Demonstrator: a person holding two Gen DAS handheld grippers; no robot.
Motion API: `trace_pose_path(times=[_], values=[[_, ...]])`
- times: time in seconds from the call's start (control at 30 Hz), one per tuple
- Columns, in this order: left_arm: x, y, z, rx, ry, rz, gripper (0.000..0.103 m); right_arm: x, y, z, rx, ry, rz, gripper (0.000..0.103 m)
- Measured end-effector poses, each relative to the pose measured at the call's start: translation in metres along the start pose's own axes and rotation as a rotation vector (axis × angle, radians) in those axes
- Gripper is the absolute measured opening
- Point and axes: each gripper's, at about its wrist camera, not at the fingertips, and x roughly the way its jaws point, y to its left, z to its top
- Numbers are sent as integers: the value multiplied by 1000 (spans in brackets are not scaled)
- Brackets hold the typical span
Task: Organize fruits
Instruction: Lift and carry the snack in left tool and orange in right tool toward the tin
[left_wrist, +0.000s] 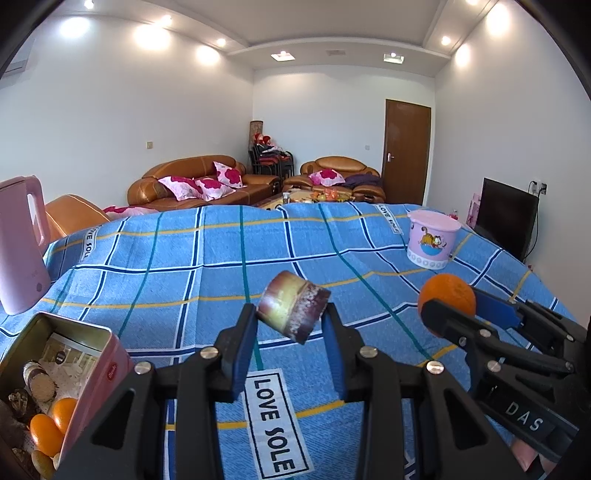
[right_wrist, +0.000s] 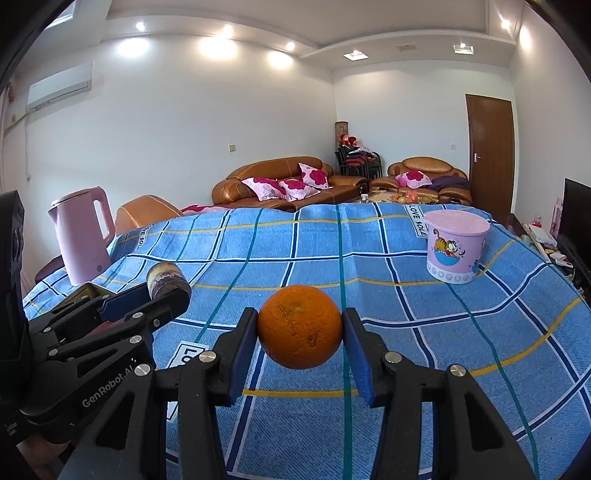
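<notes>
My left gripper (left_wrist: 291, 321) is shut on a short piece of sugarcane (left_wrist: 293, 311) with brown skin and holds it above the blue checked cloth (left_wrist: 221, 280). It also shows at the left of the right wrist view (right_wrist: 168, 286). My right gripper (right_wrist: 300, 328) is shut on an orange (right_wrist: 299, 326) and holds it above the cloth; the orange shows at the right of the left wrist view (left_wrist: 447, 295). A pink tin box (left_wrist: 55, 373) at the lower left holds small oranges (left_wrist: 46, 430) and another cane piece.
A pink kettle (right_wrist: 83, 232) stands at the table's far left. A pink cartoon bucket (right_wrist: 456, 245) stands at the far right. Brown sofas (right_wrist: 280, 184), a door and a TV lie beyond the table.
</notes>
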Motion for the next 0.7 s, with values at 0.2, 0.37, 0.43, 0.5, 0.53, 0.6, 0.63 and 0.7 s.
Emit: trace_pose_path(times=[0.2,0.37,0.43,0.5,0.53,0.6,0.63,0.7], values=[[-4,0,0,0,-21,9,37,-2,0,0,-4,-10,-1,49],[-10,1,-2,3,-31,20,37,-2,1,0,-12,-17,-3,49],[-13,2,-4,5,-28,19,37,-4,2,0,-11,-25,-1,49],[-18,4,-6,7,-25,24,37,-6,1,0,3,-24,14,49],[-21,6,-7,6,-23,25,37,-8,2,-1,13,-20,26,49],[-27,11,-10,4,-18,25,37,-13,6,-2,22,-22,38,49],[-29,12,-10,5,-17,28,37,-17,10,-2,20,-25,49,49],[-36,18,-11,0,-16,35,37,-22,18,-1,11,-31,64,49]])
